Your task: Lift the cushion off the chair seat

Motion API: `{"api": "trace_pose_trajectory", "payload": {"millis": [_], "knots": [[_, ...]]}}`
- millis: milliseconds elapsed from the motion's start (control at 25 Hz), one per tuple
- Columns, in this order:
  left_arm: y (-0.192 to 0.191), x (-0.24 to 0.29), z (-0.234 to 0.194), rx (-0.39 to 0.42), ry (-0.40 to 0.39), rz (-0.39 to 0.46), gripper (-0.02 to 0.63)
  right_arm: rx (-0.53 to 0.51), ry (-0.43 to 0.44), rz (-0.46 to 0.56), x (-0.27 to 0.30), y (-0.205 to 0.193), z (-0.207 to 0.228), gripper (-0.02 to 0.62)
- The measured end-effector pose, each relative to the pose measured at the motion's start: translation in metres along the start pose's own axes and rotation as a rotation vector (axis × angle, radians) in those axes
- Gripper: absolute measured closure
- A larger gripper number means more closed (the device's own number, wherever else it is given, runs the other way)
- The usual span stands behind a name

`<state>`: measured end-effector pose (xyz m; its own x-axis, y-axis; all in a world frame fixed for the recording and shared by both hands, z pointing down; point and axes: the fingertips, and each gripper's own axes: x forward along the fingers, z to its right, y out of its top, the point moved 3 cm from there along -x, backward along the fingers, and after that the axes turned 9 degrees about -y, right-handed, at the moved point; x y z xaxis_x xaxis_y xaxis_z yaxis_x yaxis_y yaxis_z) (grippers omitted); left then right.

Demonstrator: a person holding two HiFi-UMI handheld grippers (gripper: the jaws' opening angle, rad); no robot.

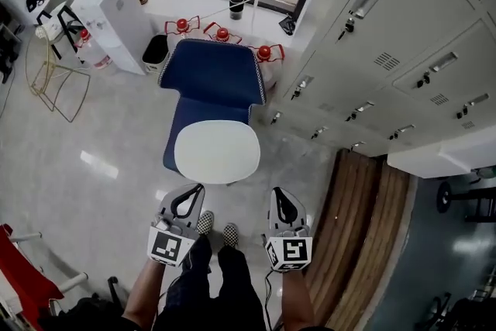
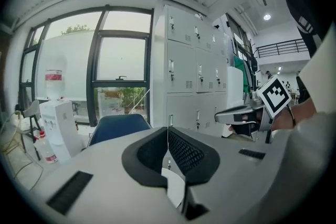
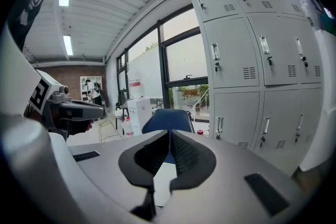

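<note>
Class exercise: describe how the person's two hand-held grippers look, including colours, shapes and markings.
Both the left gripper and right gripper have pale grey bodies with black, textured jaw pads shaped into a pointed loop. Each carries a white cube printed with black square markers. The forearms show no sleeves.

Left claw (image 1: 188, 201) and right claw (image 1: 284, 206) side by side, pointing forward, jaws together, nothing gripped.
</note>
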<state>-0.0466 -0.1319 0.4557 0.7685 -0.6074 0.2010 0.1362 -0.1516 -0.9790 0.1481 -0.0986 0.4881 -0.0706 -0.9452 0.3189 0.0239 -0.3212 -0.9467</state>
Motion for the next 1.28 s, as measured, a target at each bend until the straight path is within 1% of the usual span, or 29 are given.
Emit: {"api": "trace_pose_trajectory", "payload": {"millis": [80, 200, 240, 400, 560, 760, 880, 1120, 1280], "knots": [[-0.019, 0.013, -0.011, 0.012, -0.007, -0.015, 0.588, 0.014, -0.008, -0.010, 0.017, -0.016, 0.001, 0.566], [-0.047, 0.032, -0.024, 0.120, -0.037, -0.060, 0.588, 0.035, -0.020, -0.024, 0.042, -0.042, 0.002, 0.566], [-0.057, 0.038, -0.027, 0.128, -0.043, -0.065, 0.588, 0.040, -0.020, -0.031, 0.049, -0.051, 0.002, 0.566], [-0.107, 0.059, -0.040, 0.012, -0.020, -0.062, 0.588, 0.040, -0.017, -0.068, 0.079, -0.097, 0.006, 0.566], [-0.157, 0.073, -0.053, -0.062, 0.005, -0.082, 0.588, 0.001, -0.023, -0.114, 0.106, -0.150, 0.016, 0.566], [-0.214, 0.087, -0.058, -0.070, -0.009, -0.125, 0.588, 0.026, -0.029, -0.149, 0.136, -0.205, 0.026, 0.566], [-0.243, 0.092, -0.060, -0.098, -0.005, -0.145, 0.588, 0.036, -0.024, -0.158, 0.148, -0.228, 0.026, 0.566], [-0.286, 0.107, -0.069, -0.149, 0.020, -0.141, 0.588, 0.039, -0.012, -0.167, 0.169, -0.267, 0.025, 0.566], [-0.309, 0.112, -0.072, -0.156, 0.020, -0.147, 0.588, 0.043, -0.008, -0.183, 0.178, -0.292, 0.025, 0.566]]}}
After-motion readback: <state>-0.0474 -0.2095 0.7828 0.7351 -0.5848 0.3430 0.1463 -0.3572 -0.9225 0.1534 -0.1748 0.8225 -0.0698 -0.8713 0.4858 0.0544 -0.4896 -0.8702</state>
